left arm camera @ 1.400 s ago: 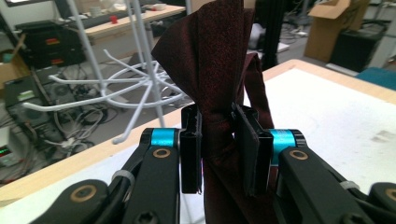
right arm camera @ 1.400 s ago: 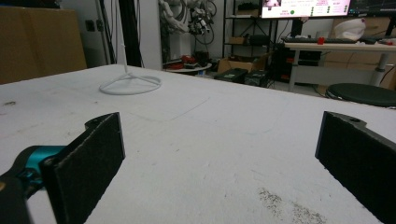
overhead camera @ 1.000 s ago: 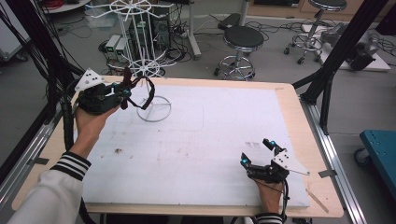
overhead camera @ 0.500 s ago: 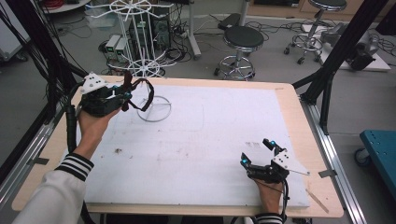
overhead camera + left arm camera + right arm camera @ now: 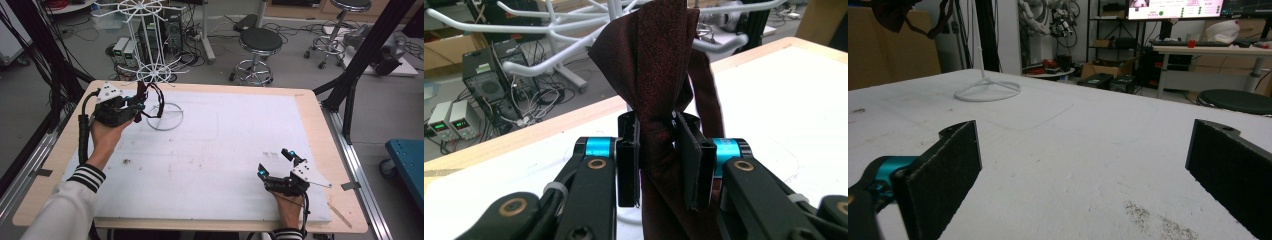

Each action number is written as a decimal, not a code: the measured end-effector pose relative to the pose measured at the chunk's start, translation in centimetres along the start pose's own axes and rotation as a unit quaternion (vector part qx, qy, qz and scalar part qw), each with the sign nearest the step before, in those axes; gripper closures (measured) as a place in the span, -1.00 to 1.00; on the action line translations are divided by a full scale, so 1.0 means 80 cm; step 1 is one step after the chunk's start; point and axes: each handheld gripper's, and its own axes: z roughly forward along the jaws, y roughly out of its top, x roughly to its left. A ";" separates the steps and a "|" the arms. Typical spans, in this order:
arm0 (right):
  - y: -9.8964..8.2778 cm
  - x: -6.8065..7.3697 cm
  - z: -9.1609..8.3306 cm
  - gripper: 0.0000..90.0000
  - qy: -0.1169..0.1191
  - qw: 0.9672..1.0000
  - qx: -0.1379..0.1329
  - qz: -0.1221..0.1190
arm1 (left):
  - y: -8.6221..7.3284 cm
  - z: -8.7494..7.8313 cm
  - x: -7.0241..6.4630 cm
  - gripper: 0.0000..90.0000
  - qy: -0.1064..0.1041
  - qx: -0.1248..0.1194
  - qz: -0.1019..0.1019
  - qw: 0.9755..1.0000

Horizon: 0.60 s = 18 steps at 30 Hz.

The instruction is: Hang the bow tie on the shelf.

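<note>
dark red necktie [image 5: 659, 65] pinched tight in left gripper [image 5: 658, 150], close beside white wire rack [image 5: 150, 60]. carrying step, probably; next, draped over a rack arm. right gripper [image 5: 1083, 165] wide open, empty, well away from rack.

Wire rack [image 5: 150, 50] at table's [image 5: 310, 115] far left edge, left claw [image 5: 141, 100] beside it, right claw [image 5: 275, 162] near right.

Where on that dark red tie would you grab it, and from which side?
At the narrow bunched neck where the left tongs already pinch the tie, I'd say. There the cloth is gathered thin enough to fit between the pads, while above it fans out wide. Come from the table side, since the white rack and its arms stand right behind it.
</note>
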 end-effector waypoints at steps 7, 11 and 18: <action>0.000 0.000 0.000 -0.98 0.000 1.000 0.001 0.002 | -0.001 0.003 0.000 0.59 0.000 0.008 -0.003 1.000; 0.000 0.000 0.000 -0.98 0.000 1.000 0.001 0.002 | -0.003 0.003 0.002 0.35 -0.009 0.006 0.000 1.000; 0.000 0.000 0.000 -0.98 0.000 1.000 0.001 0.002 | -0.007 0.002 0.000 -0.63 -0.035 0.002 0.029 0.999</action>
